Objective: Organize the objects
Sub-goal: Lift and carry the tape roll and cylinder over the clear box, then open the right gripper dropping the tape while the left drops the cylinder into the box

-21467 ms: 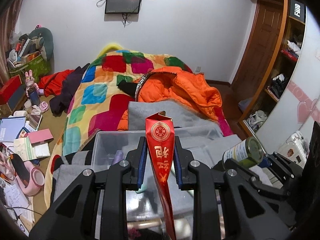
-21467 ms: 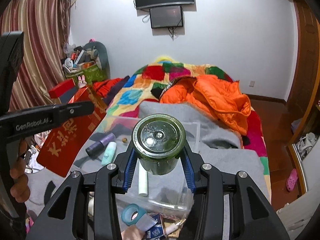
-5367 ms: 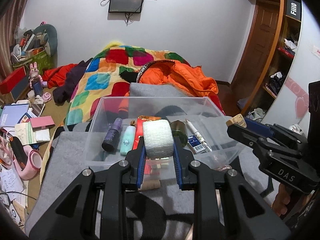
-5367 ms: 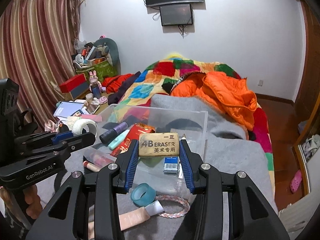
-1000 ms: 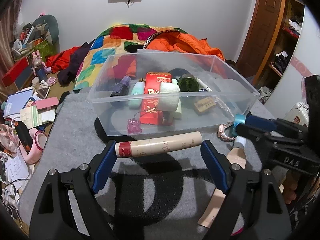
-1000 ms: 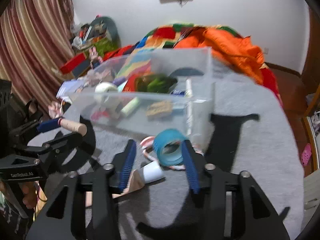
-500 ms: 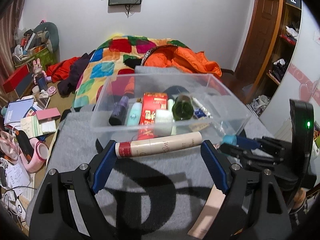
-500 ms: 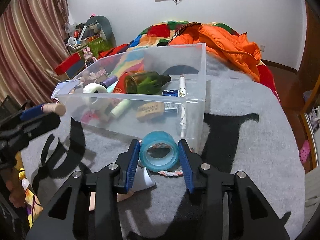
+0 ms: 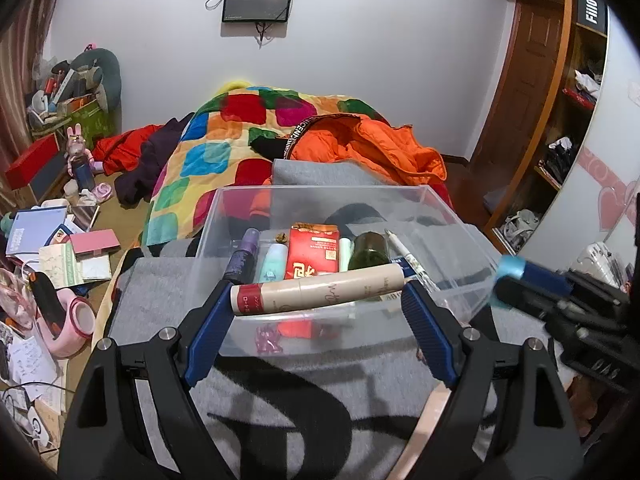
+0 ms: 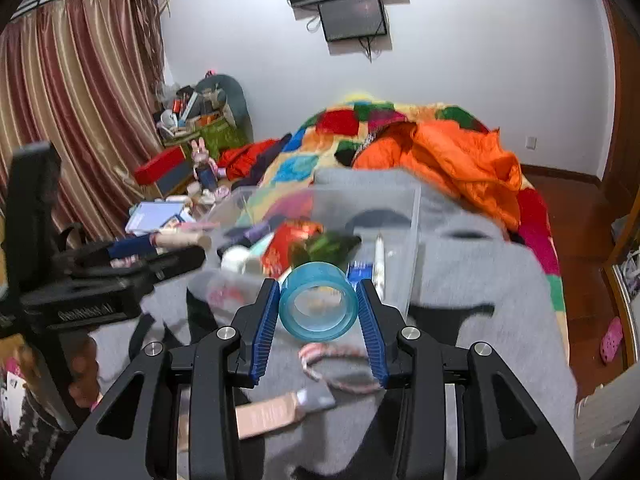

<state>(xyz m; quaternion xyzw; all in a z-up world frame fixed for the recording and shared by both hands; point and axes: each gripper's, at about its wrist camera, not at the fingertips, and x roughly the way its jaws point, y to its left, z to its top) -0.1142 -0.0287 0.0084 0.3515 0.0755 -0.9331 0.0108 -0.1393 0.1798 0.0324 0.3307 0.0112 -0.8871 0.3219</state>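
My left gripper is shut on a long beige tube with a red band, held crosswise by its ends above the near wall of the clear plastic bin. The bin holds a red packet, a green bottle, a purple bottle and a pen. My right gripper is shut on a blue tape roll, held above the grey blanket just short of the bin. The right gripper also shows in the left wrist view.
A pink-and-white braided cord and a pink tube lie on the blanket in front of the bin. A colourful quilt and orange jacket lie behind. Books and clutter cover the floor at left.
Both grippers have risen: the tube and the tape roll are now higher, at the level of the bin's rim. The right gripper's view is blurred from motion.
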